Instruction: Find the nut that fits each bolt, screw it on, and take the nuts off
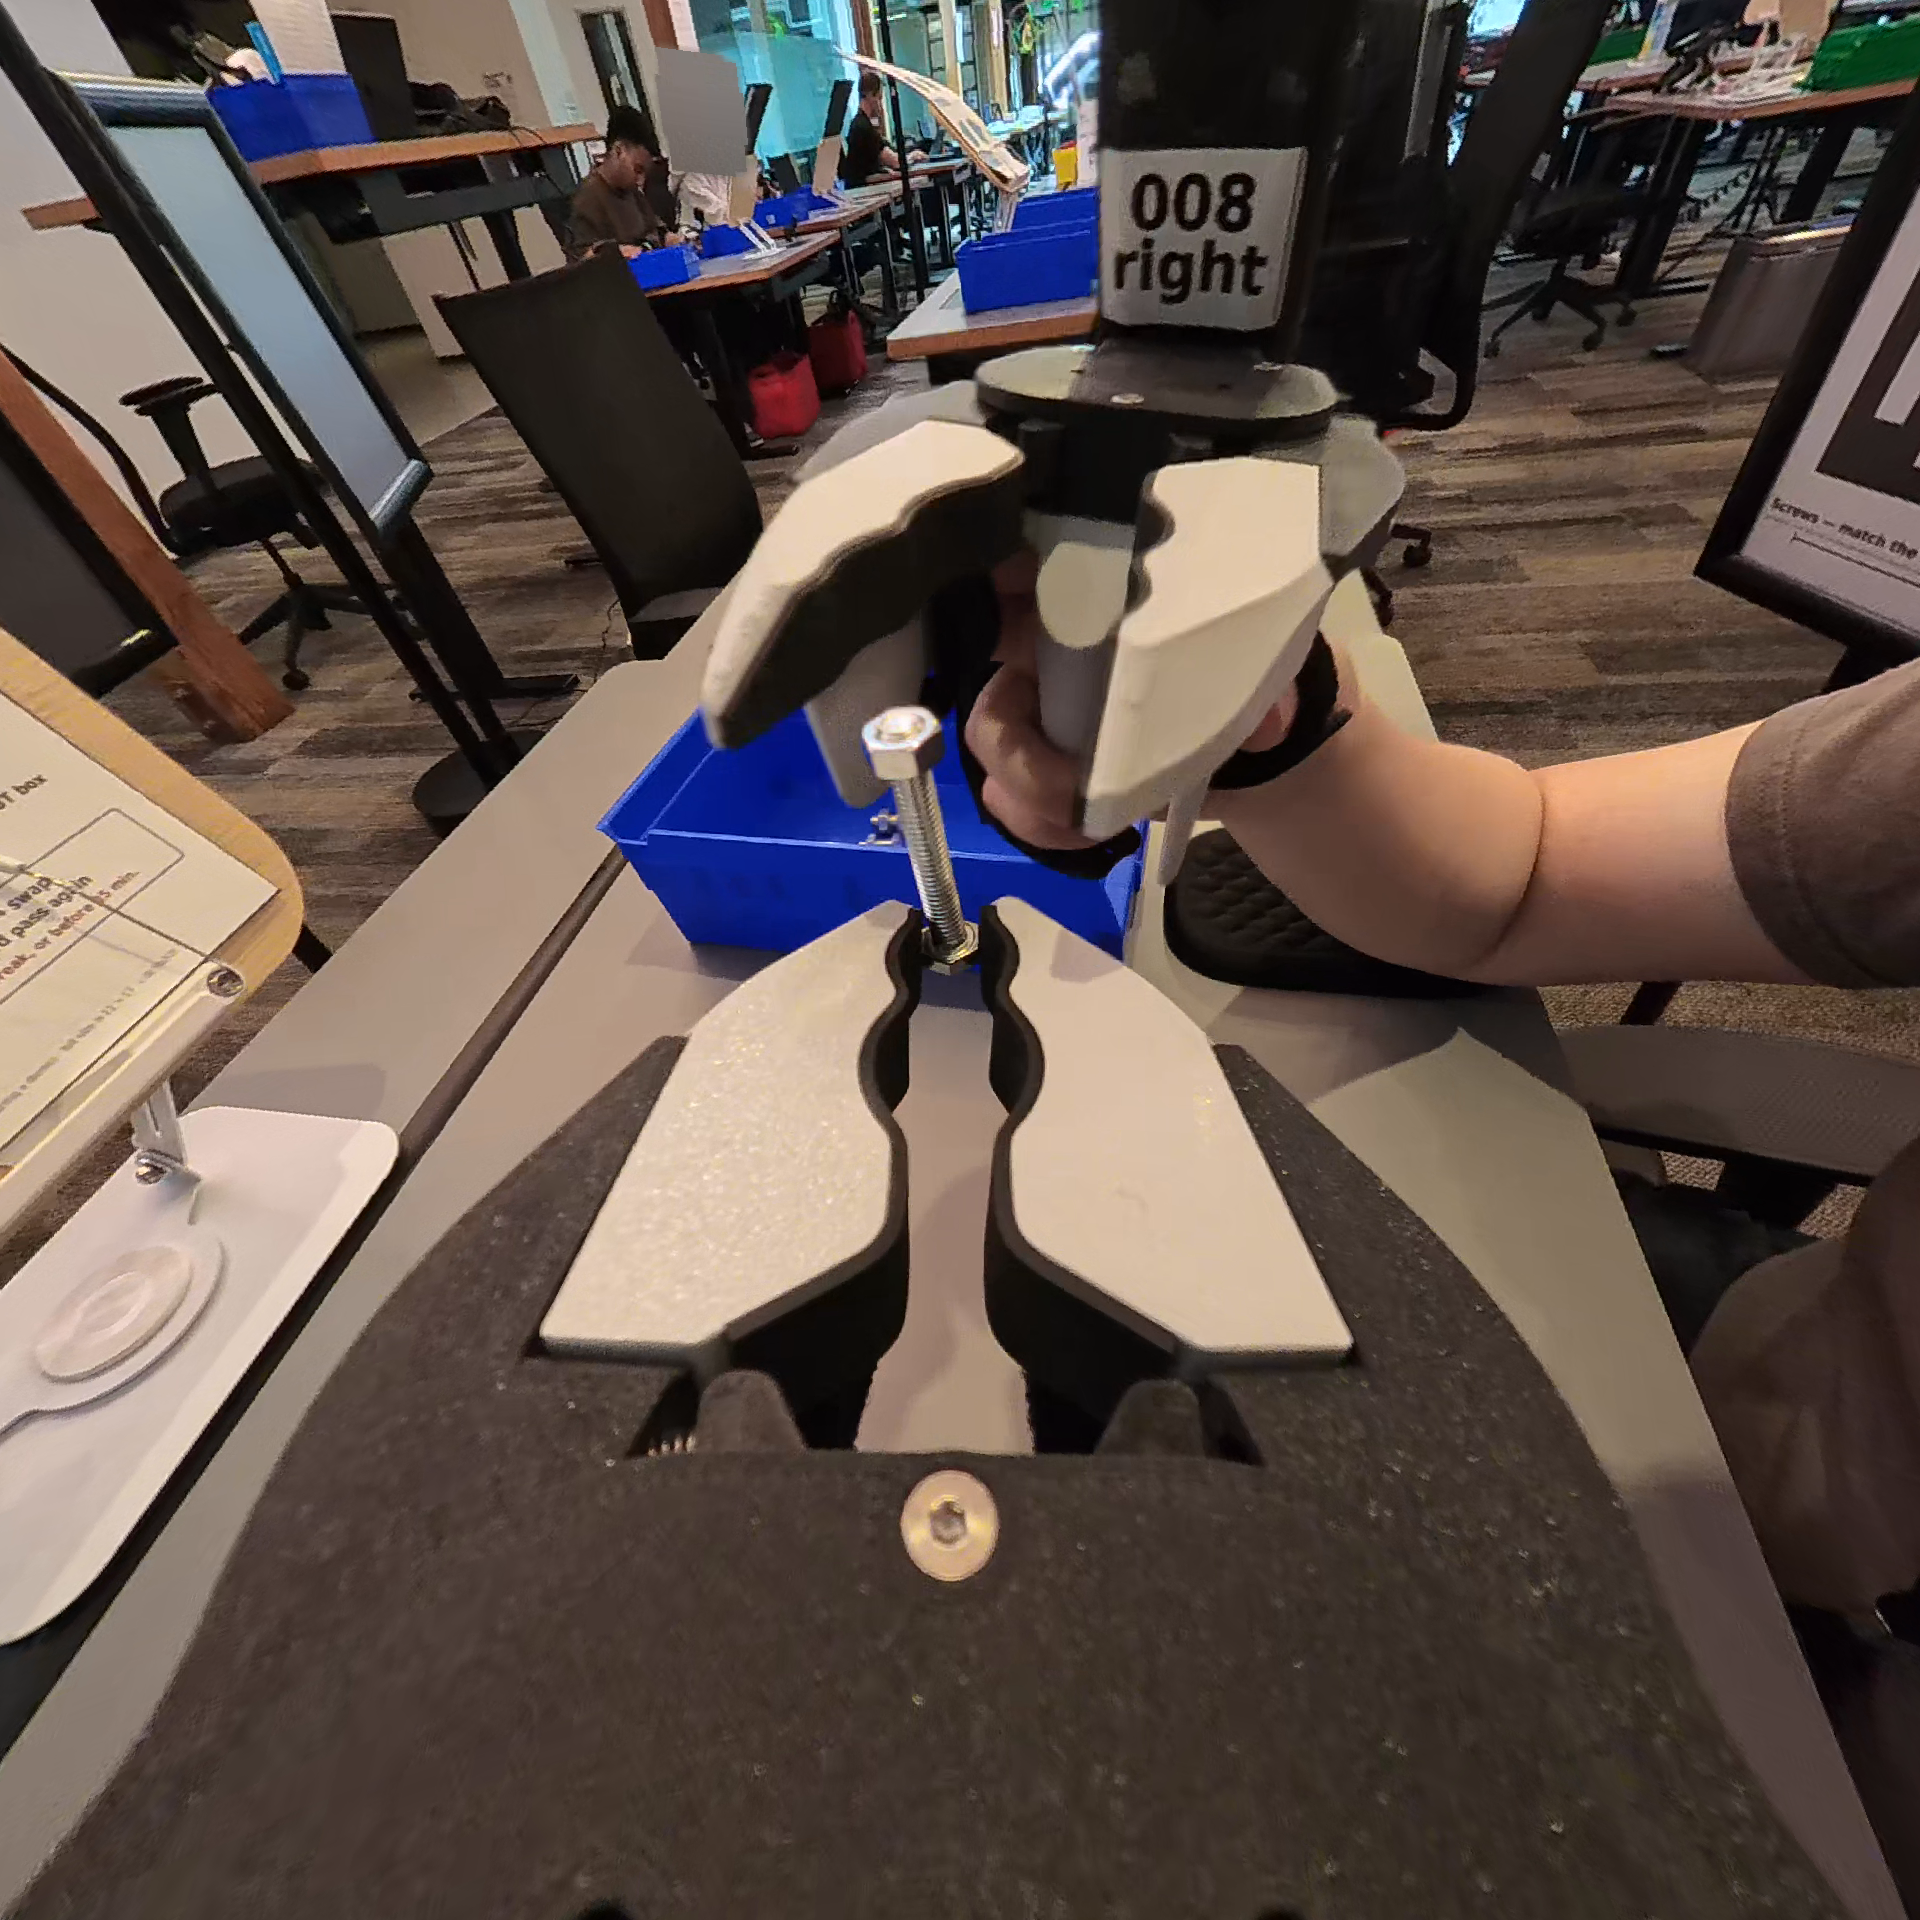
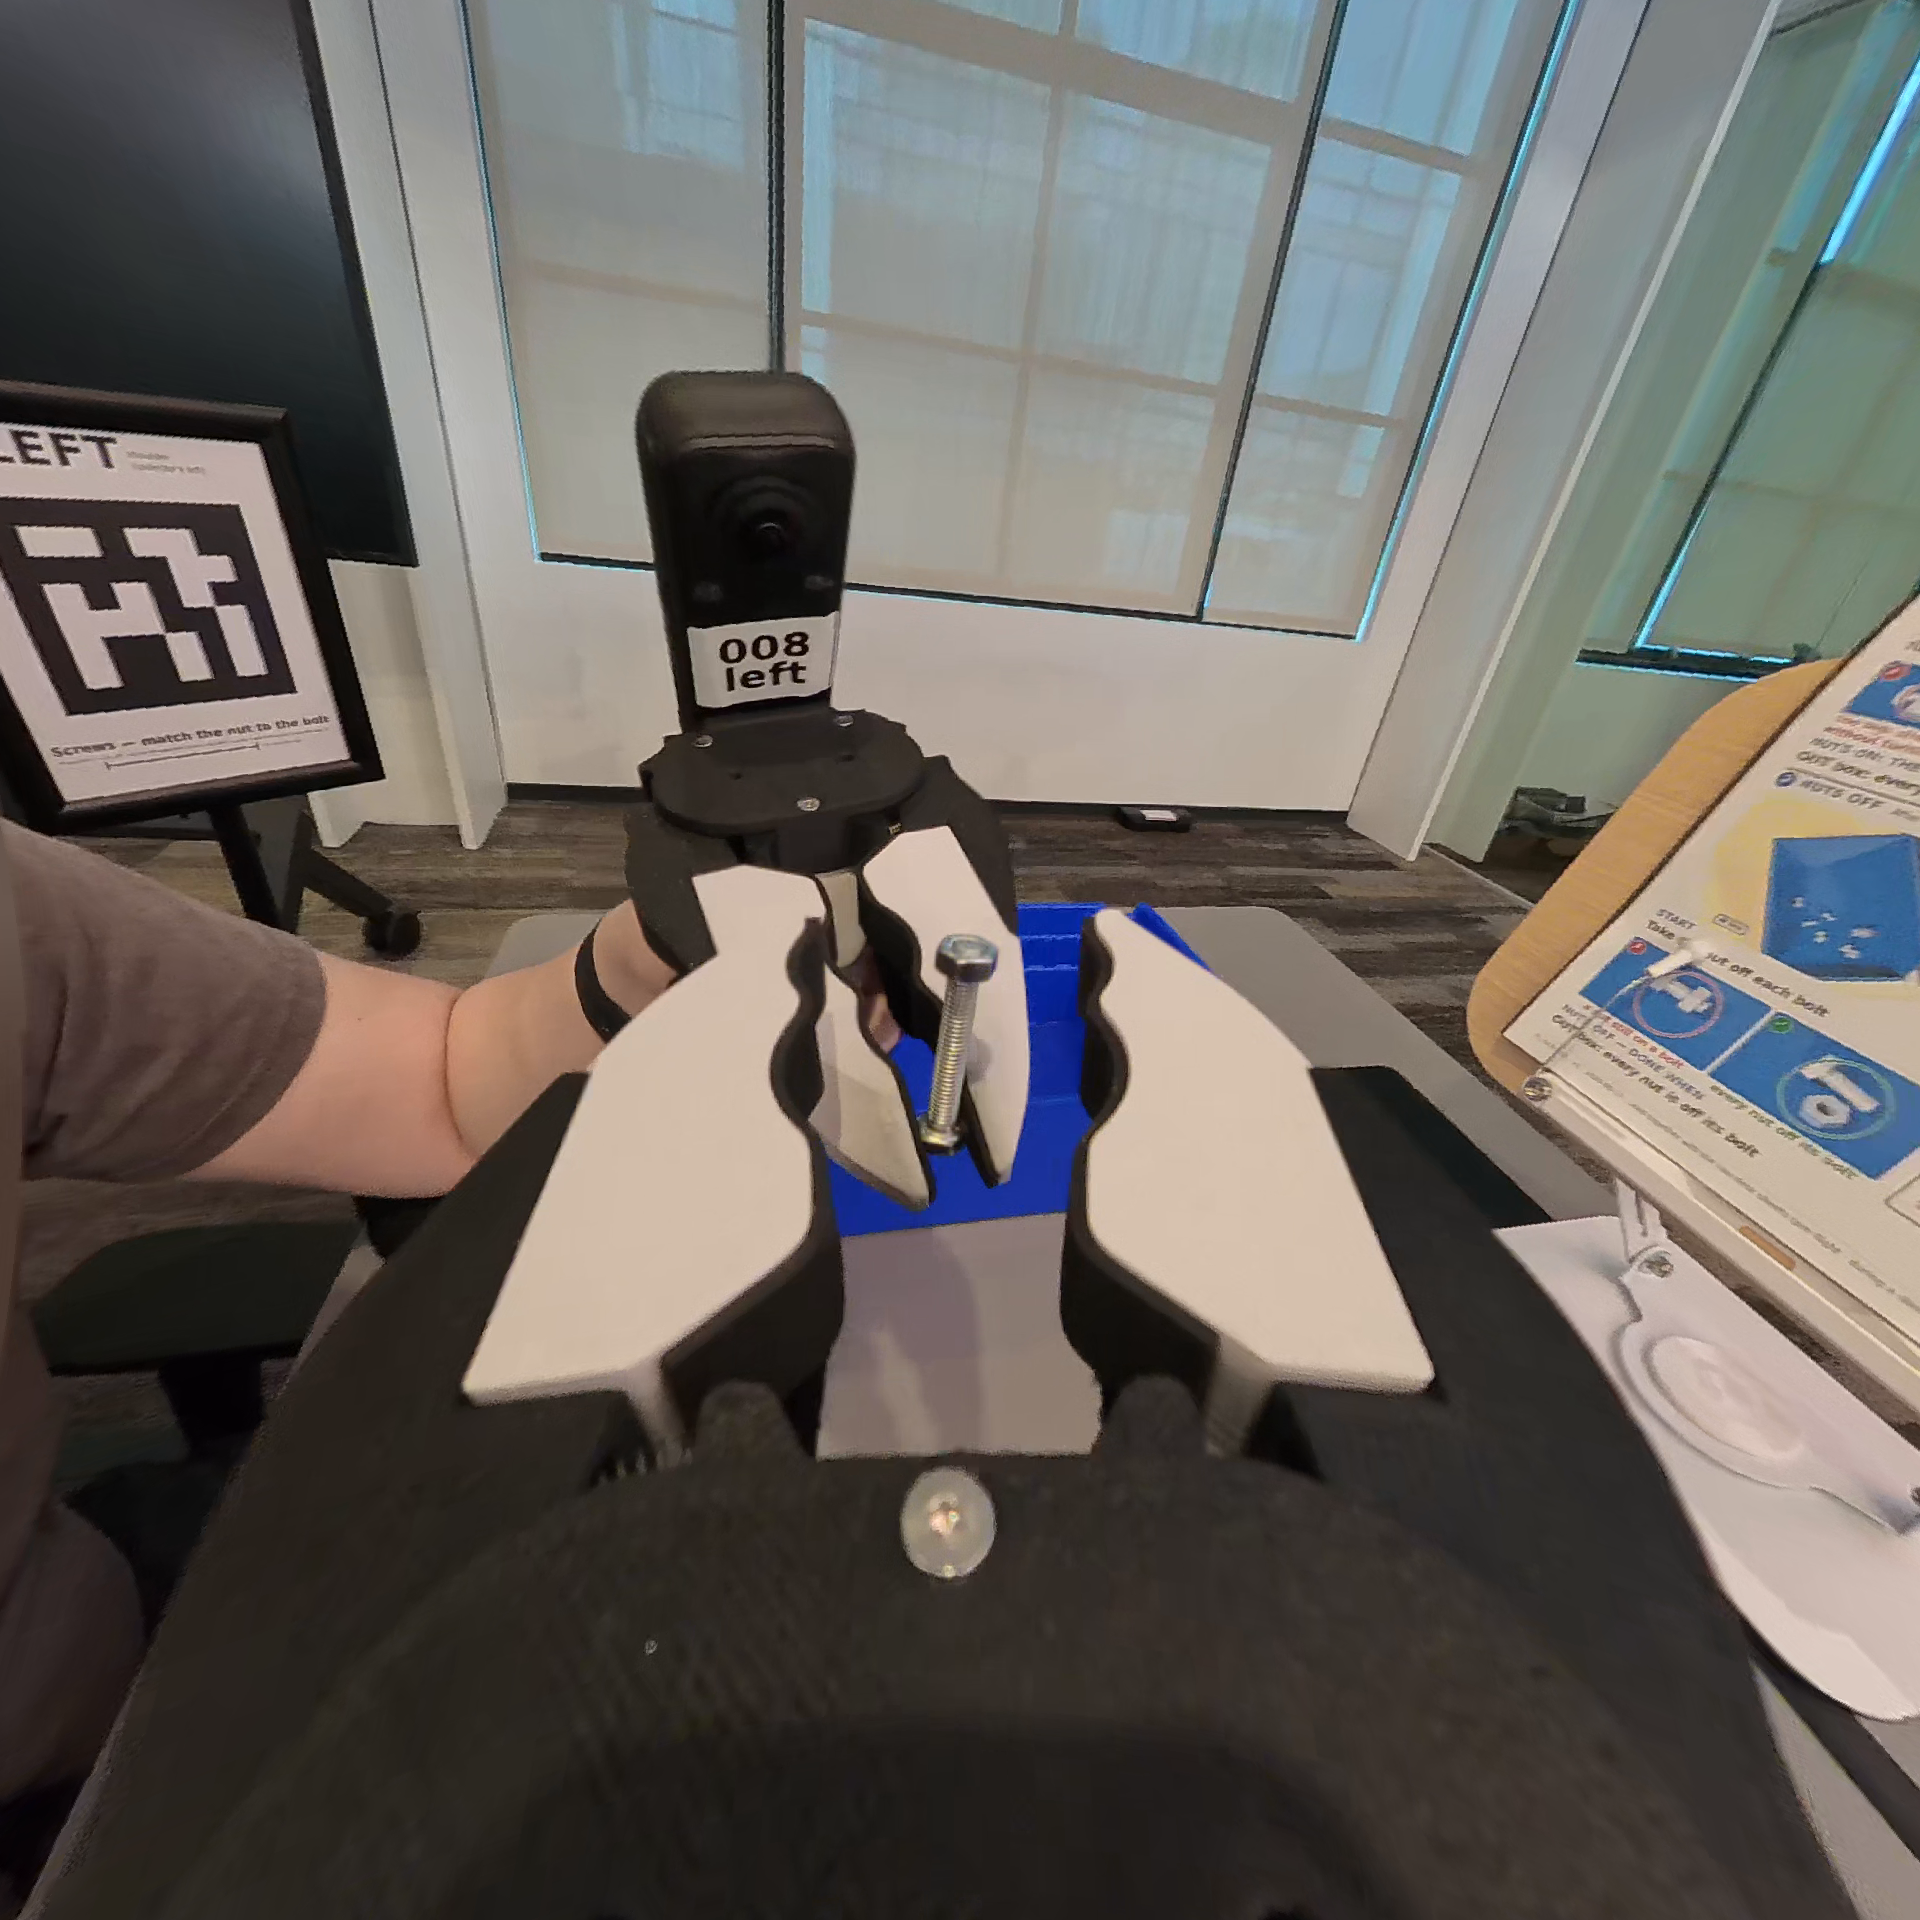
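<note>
A long steel bolt (image 1: 918, 831) is held upright above a blue bin (image 1: 790, 852) on the grey counter (image 1: 499, 1049). The left gripper (image 1: 948, 940) has its fingers nearly closed, and they pinch a nut (image 1: 948, 951) at the bolt's bottom end. The right gripper (image 2: 948, 1023) has its fingers wide open and holds nothing; it is near the bolt's head (image 1: 902, 732). The bolt is judged to be hard, stiff and light for its size, and the smooth metal may slip. It is best gripped on the flat sides of the head, while the nut is held by its flats too. White labels are stuck on both grippers, and printed sheets (image 2: 1745, 1039) and a framed sign (image 2: 177, 613) carry writing that is not repeated here.
</note>
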{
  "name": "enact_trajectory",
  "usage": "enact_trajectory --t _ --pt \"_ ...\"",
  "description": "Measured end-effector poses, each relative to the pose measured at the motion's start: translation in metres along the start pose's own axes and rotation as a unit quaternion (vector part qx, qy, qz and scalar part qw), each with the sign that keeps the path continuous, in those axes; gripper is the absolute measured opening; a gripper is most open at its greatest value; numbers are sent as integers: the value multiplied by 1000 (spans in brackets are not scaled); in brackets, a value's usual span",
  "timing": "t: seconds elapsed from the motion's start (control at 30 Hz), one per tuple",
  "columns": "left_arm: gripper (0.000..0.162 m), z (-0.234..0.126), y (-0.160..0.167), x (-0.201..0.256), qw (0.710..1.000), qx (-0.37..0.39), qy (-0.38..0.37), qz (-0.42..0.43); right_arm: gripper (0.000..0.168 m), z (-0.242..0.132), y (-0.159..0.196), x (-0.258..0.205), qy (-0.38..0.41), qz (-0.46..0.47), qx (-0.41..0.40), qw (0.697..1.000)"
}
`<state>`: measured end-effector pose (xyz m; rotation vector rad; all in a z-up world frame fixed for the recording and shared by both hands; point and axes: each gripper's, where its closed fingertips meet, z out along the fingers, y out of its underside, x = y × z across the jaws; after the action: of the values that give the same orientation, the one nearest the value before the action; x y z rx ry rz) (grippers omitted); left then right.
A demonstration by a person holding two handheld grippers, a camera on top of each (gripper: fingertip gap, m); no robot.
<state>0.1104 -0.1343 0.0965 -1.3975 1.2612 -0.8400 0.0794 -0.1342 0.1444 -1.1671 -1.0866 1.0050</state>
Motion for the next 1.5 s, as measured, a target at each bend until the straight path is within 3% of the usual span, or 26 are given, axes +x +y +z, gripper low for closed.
enact_trajectory --t 0.2,0.4,0.57,0.77,0.97,1.27,1.5 --pt "10 0 -2 1 1000 8 0 4 50 2 -6 -21 -54 0 9 998" --pt "10 -13 -10 -10 999 26 -18 -8 51 -10 -21 -17 -27 -29 30 999" --pt "10 -1 -5 5 1000 13 5 8 80 1 -11 -14 -12 -40 21 999" --pt "10 -2 -8 3 1000 25 -5 5 80 13 0 -29 -49 -35 7 998" --pt "10 -18 -13 -21 998 38 -54 -10 82 7 -8 -29 -30 -54 6 998" --pt "10 -1 -8 5 1000 20 -9 10 81 11 -3 -26 -34 -27 12 999" --pt "10 -19 -10 -27 997 40 -54 -30 78 8 -7 -32 -38 -41 5 998"
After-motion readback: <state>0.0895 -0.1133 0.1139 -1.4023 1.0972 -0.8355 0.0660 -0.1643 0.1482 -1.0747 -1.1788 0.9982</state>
